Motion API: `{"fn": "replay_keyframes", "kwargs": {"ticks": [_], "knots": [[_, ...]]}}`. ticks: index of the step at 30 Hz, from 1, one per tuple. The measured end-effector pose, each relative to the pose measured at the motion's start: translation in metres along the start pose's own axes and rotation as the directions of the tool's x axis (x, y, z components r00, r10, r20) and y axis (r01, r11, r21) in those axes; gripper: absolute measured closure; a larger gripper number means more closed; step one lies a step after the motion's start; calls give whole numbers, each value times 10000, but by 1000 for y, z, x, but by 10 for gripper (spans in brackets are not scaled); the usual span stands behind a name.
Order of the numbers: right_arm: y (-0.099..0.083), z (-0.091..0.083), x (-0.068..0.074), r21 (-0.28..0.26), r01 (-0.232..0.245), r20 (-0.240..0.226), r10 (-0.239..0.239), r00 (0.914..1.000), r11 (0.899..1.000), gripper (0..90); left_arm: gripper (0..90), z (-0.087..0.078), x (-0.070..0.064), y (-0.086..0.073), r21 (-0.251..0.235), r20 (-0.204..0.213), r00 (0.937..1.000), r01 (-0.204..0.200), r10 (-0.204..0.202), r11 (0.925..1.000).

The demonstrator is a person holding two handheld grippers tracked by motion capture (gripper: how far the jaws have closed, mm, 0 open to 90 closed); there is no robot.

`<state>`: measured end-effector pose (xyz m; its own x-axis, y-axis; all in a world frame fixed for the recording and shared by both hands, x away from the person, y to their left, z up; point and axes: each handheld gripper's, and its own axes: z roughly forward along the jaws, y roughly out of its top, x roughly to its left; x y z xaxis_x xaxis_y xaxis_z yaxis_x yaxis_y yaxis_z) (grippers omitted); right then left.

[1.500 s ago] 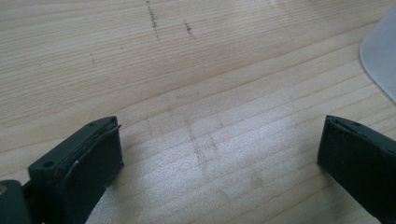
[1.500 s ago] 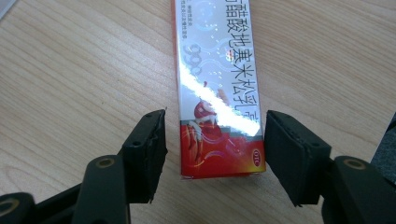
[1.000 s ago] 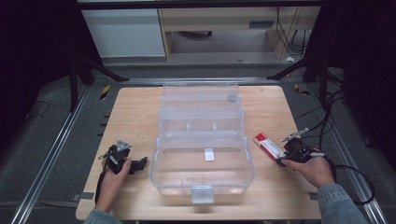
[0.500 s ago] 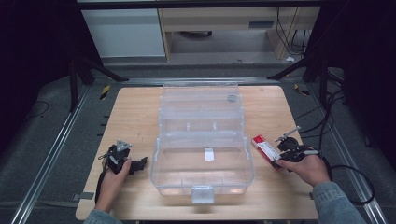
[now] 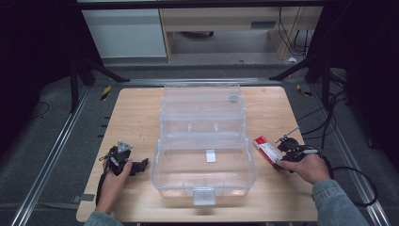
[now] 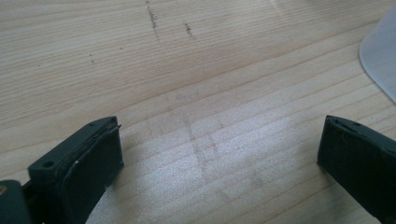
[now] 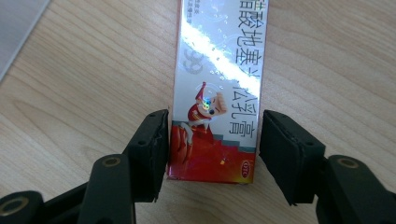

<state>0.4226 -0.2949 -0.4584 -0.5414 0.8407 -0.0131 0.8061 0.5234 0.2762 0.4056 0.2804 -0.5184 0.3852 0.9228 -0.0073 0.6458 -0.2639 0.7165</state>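
So the right gripper (image 7: 212, 140) is down low on the light wooden desk (image 5: 141, 113), over on the right side, with its fingers (image 7: 149, 149) straddling the near end of a small red and silver cardboard box with a cartoon figure and printed text (image 7: 217, 88). In the right gripper view the left finger looks like it's touching the box edge, while there's a thin sliver of gap at the right one, so I'd call it closed around the box but not clearly squeezing it yet. The box is lying flat on the desk, just beside the right wall of the big clear plastic storage case (image 5: 203, 169), which sits open in the middle with its lid (image 5: 202, 101) folded back away from the person. From the high view the box (image 5: 266, 148) is angled a bit, its far end pointing toward the case.

The left gripper (image 5: 123, 162) is resting on the desk to the left of the case, near it but apart. Its fingers (image 6: 88, 158) are spread wide with bare wood between them, and a pale corner of the clear case (image 6: 380, 65) peeks in at the upper right of the left gripper view.
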Motion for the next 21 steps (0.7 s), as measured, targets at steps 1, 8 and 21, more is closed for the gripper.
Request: {"fn": "replay_keyframes", "kwargs": {"ticks": [1, 8, 21], "knots": [[0, 1, -1, 53, -39, -36, 39, 10000, 10000, 426, 0, 0, 0, 0, 0, -1, 10000, -1, 1, 10000], [2, 4, 0, 112, 22, -69, -22, 10000, 9999, 491, 0, 0, 0, 0, 0, 4, 10000, -6, 6, 10000], [-8, -16, -5, -475, 485, 125, -479, 9988, 9977, 516, 0, 0, 0, 0, 0, 10, 10000, -10, 10, 10000]]}}
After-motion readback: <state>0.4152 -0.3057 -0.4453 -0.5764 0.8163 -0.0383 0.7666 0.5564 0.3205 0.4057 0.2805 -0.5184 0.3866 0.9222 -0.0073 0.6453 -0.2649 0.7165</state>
